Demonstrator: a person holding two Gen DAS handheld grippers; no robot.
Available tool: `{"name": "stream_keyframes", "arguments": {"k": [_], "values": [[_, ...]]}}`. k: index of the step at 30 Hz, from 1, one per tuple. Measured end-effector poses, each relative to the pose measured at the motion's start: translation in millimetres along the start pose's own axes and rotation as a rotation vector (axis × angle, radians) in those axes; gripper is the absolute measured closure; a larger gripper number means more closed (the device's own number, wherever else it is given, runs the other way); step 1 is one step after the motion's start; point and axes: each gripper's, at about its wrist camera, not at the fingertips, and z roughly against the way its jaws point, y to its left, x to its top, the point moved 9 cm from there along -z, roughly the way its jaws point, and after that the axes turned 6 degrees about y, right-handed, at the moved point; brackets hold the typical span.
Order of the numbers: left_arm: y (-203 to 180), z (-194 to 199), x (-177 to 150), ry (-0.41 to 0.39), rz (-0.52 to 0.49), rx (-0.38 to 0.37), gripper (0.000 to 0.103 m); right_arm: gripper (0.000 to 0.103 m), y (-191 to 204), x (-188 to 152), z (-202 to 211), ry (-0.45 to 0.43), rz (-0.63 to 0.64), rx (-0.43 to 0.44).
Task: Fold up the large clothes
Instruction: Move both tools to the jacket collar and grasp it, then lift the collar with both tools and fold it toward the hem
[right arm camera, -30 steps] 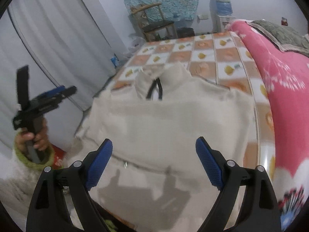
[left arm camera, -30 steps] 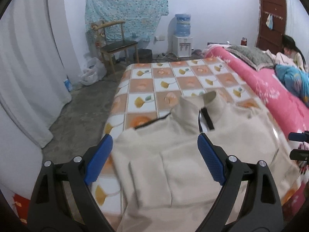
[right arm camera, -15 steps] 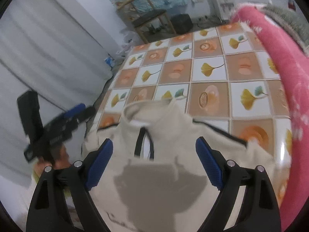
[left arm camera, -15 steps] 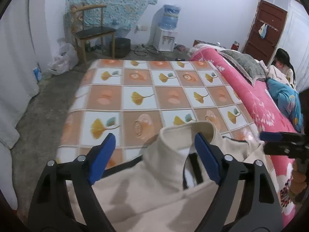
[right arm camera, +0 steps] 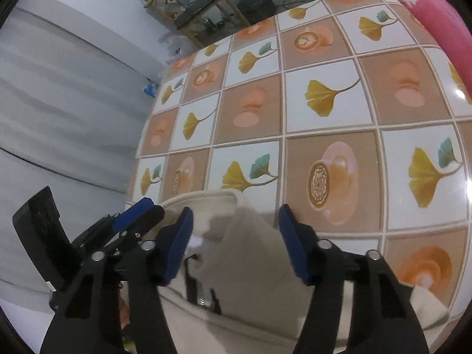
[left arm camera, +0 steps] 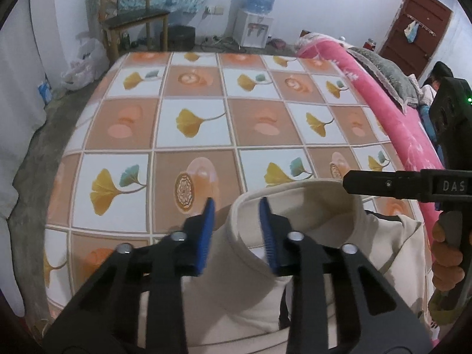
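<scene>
A cream zip-neck pullover (left arm camera: pixel 309 265) lies on the tiled-pattern tablecloth (left arm camera: pixel 206 124), its stand-up collar (left arm camera: pixel 298 203) pointing away from me. My left gripper (left arm camera: pixel 237 230) straddles the collar's left edge with its jaws half closed, a gap still between the blue pads. My right gripper (right arm camera: pixel 234 242) is open around the collar's right side (right arm camera: pixel 236 236). The right gripper also shows in the left wrist view (left arm camera: pixel 413 184), and the left gripper in the right wrist view (right arm camera: pixel 138 215). The pullover's body is hidden below both frames.
A pink blanket (left arm camera: pixel 383 112) with a grey pillow (left arm camera: pixel 380 70) runs along the right. A wooden chair (left arm camera: pixel 129 20), a water dispenser (left arm camera: pixel 256 14) and plastic bags (left arm camera: pixel 85 65) stand beyond the far edge. A white curtain (right arm camera: pixel 59 103) hangs on the left.
Both grippers have moved forward from over the pullover's body to its collar. The left jaws have narrowed a lot, the right jaws somewhat.
</scene>
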Motion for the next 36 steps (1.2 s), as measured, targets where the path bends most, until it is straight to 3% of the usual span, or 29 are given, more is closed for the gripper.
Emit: {"name": "stream_keyframes", "arguments": {"k": [2, 4, 9, 18, 27, 30, 33, 36], "values": [[0, -3, -1, 0.006, 0.0, -0.003, 0.094, 0.063, -1, -1, -5, 0.016, 0.006, -0.005], [-2, 0, -3, -0.003, -0.012, -0.003, 0.097, 0.08, 0, -5, -8, 0.025, 0.024, -0.014], [-12, 13, -8, -0.019, -0.046, 0.004, 0.098, 0.088, 6, -19, 5, -0.01, 0.094, -0.06], [-30, 60, -34, -0.055, -0.107, -0.024, 0.099, 0.089, 28, -57, 42, -0.065, 0.226, -0.125], [-47, 97, -91, -0.042, -0.192, -0.047, 0.098, 0.087, 39, -130, 58, -0.09, 0.418, -0.277], [-47, 99, -115, -0.021, -0.195, -0.056, 0.098, 0.084, 32, -152, 56, -0.063, 0.423, -0.274], [-43, 99, -138, 0.015, -0.19, -0.091, 0.085, 0.071, 21, -174, 56, -0.02, 0.408, -0.254], [-32, 113, -156, 0.0, -0.149, -0.127, 0.077, 0.07, 16, -184, 69, -0.019, 0.405, -0.24]]}}
